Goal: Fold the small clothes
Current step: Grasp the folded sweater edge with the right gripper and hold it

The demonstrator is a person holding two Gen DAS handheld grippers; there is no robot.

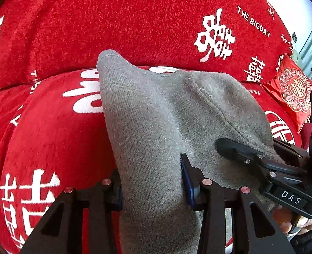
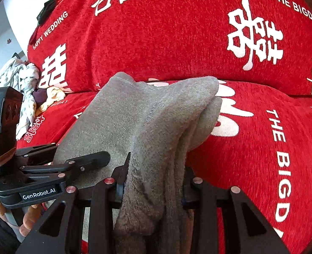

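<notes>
Left wrist view: a grey knitted sock (image 1: 156,116), fuzzy and softly creased, stands above the red plush sofa cover (image 1: 50,127), clamped between the left gripper (image 1: 153,182) fingers, while the right gripper (image 1: 259,152) pinches its right edge. Right wrist view: the sock (image 2: 156,116) hangs doubled in thick folds, clamped in the right gripper (image 2: 156,180); the left gripper (image 2: 79,158) grips its left edge.

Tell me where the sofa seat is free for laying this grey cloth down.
Free: red seat cushion to the right of the grey cloth, below the backrest. Crowded: the far left end, where a pile of light clothes lies; the far right end holds a red pillow.
</notes>
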